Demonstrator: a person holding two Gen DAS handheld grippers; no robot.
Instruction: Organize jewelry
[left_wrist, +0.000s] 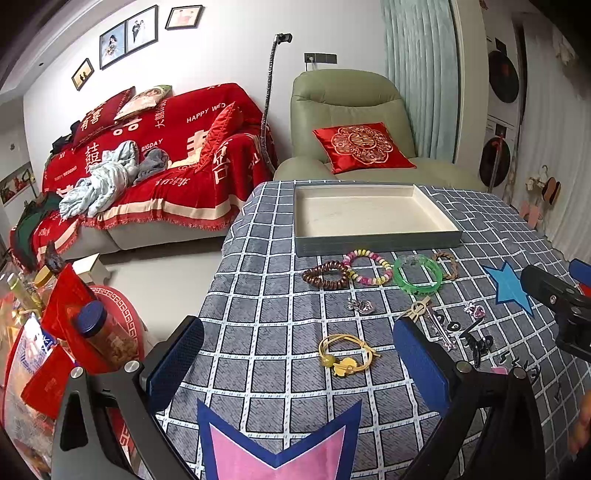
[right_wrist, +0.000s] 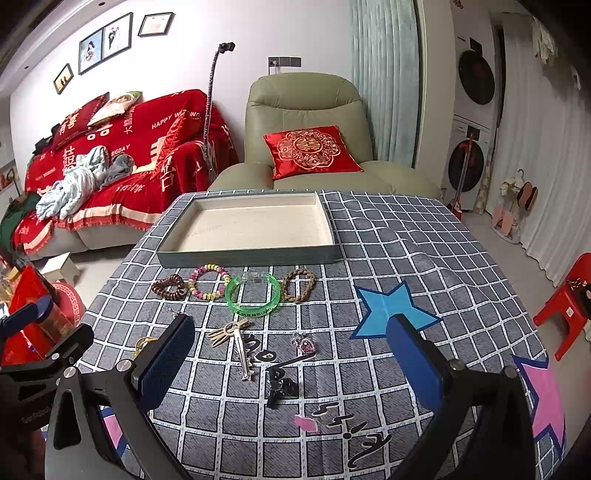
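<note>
An empty cream tray (left_wrist: 373, 236) (right_wrist: 247, 254) sits at the far side of the checked tablecloth. In front of it lie a brown bead bracelet (left_wrist: 327, 275) (right_wrist: 168, 287), a pink-yellow bead bracelet (left_wrist: 369, 266) (right_wrist: 208, 280), a green bangle (left_wrist: 417, 275) (right_wrist: 253, 295) and a braided ring (left_wrist: 446, 264) (right_wrist: 299, 285). Nearer lie a yellow cord bracelet (left_wrist: 345, 354), a silver hairpin (right_wrist: 243, 350), a pink crown charm (right_wrist: 303, 343) and black clips (right_wrist: 280, 387). My left gripper (left_wrist: 295, 362) is open above the yellow bracelet. My right gripper (right_wrist: 291, 365) is open above the hairpin and clips.
A red-covered sofa (left_wrist: 166, 155) and a green armchair (left_wrist: 351, 122) stand behind the table. Jars and red packets (left_wrist: 74, 332) crowd the left. A red stool (right_wrist: 569, 306) stands right. Star stickers (right_wrist: 395, 306) mark the cloth.
</note>
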